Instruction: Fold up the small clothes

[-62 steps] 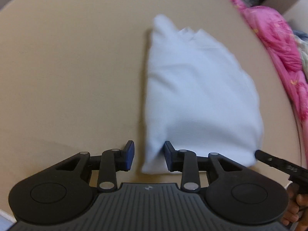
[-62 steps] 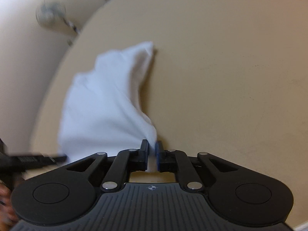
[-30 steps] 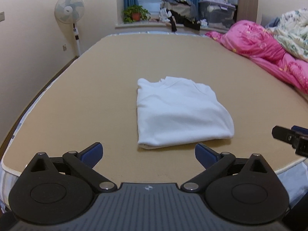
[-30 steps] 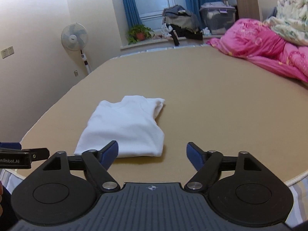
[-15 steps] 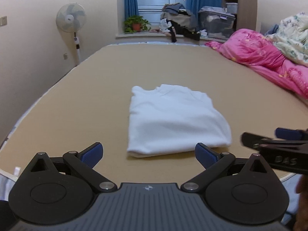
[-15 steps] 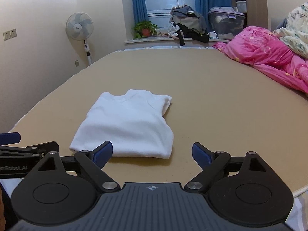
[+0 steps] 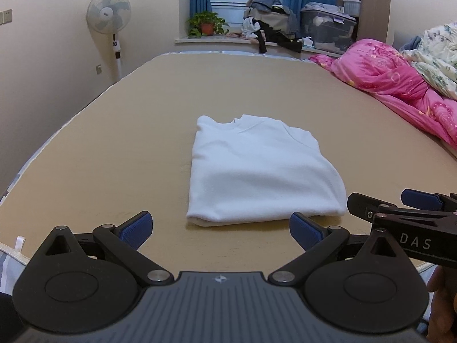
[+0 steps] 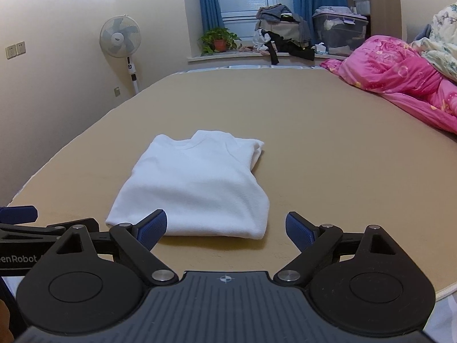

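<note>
A white small shirt (image 7: 262,171) lies folded into a neat rectangle on the tan bed surface (image 7: 114,157), collar end away from me. It also shows in the right wrist view (image 8: 197,185). My left gripper (image 7: 220,228) is open and empty, held back just short of the shirt's near edge. My right gripper (image 8: 225,228) is open and empty, also just short of the near edge, toward the shirt's right side. The right gripper shows in the left wrist view (image 7: 405,208) at the right border; the left gripper shows in the right wrist view (image 8: 20,220) at the left border.
A pink quilt (image 7: 400,85) and a floral blanket (image 7: 437,54) lie along the bed's right side. A standing fan (image 7: 110,14) is by the left wall. A potted plant (image 7: 207,24), a clothes pile (image 7: 271,25) and a storage box (image 7: 328,31) line the far windowsill.
Both grippers let go of the shirt's near edge, opened wide and pulled back and up. The shirt now lies flat and still; the views have since levelled slightly.
</note>
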The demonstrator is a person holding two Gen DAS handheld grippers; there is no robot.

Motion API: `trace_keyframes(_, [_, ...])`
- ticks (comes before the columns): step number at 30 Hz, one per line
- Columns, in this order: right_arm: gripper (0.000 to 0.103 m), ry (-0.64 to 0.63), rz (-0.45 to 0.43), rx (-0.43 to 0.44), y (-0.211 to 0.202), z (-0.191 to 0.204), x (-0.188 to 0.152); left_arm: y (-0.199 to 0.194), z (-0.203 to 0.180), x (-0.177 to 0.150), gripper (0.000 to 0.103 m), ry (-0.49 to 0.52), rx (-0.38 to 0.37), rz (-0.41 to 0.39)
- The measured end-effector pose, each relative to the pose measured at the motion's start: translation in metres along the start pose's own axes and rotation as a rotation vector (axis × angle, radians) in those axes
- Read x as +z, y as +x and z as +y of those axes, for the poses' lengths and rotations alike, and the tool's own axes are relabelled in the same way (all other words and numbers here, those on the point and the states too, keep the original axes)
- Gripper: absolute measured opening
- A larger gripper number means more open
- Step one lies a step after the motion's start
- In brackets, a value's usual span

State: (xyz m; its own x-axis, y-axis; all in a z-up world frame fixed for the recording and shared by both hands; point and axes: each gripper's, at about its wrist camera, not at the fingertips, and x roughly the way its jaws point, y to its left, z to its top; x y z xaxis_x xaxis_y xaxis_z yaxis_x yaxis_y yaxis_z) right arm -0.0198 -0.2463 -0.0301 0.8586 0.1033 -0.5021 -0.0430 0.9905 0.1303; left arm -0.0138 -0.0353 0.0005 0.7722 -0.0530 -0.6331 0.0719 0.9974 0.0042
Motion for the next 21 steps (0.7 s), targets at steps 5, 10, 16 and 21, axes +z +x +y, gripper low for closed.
trace_keyframes(5, [0.091, -0.014, -0.004, -0.008, -0.0025, 0.001, -0.0003, 0.0002, -0.0013, -0.001, 0.102, -0.002, -0.002, -0.001])
trace_keyframes(10, [0.091, -0.016, -0.009, -0.012, -0.0051, 0.0022, -0.0009, 0.0, -0.001, -0.0028, 0.102, 0.003, -0.003, -0.006])
trace_keyframes(16, [0.091, -0.014, -0.01, -0.014, -0.0043, 0.0039, -0.001, 0.0012, 0.0017, -0.0034, 0.102, 0.004, -0.002, -0.004])
trace_keyframes(21, [0.091, -0.02, -0.009, -0.017, -0.0053, 0.0039, -0.0018, 0.0022, 0.0028, -0.0038, 0.102, 0.005, -0.002, -0.001])
